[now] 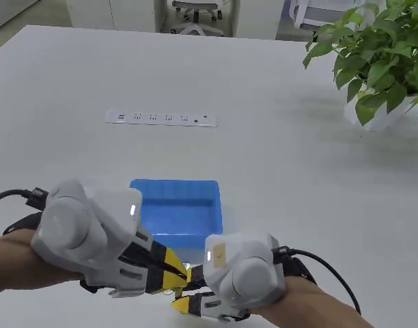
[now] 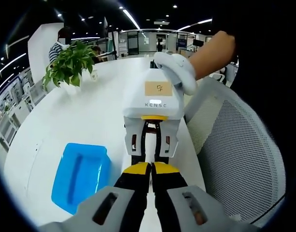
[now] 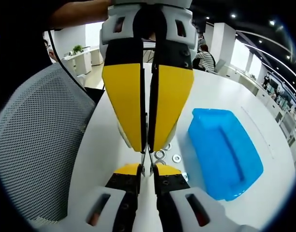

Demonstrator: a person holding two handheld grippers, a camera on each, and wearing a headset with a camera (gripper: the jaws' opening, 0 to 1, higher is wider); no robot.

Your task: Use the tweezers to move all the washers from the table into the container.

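Observation:
Near the table's front edge my two grippers meet tip to tip. My left gripper [image 1: 178, 270] points right with its yellow jaws shut on thin metal tweezers [image 3: 147, 162]. Facing it, my right gripper [image 1: 180, 304] is shut, and the tweezers' end lies between its pads. Several washers [image 3: 160, 154] lie on the white table just beyond the jaws, beside the blue container [image 3: 225, 150]. In the head view the container [image 1: 178, 208] sits right behind both grippers, and the grippers hide the washers.
A white power strip [image 1: 161, 118] lies farther back on the table. A potted plant [image 1: 380, 61] stands at the far right. A grey mesh chair [image 2: 240, 150] is close behind the table's front edge.

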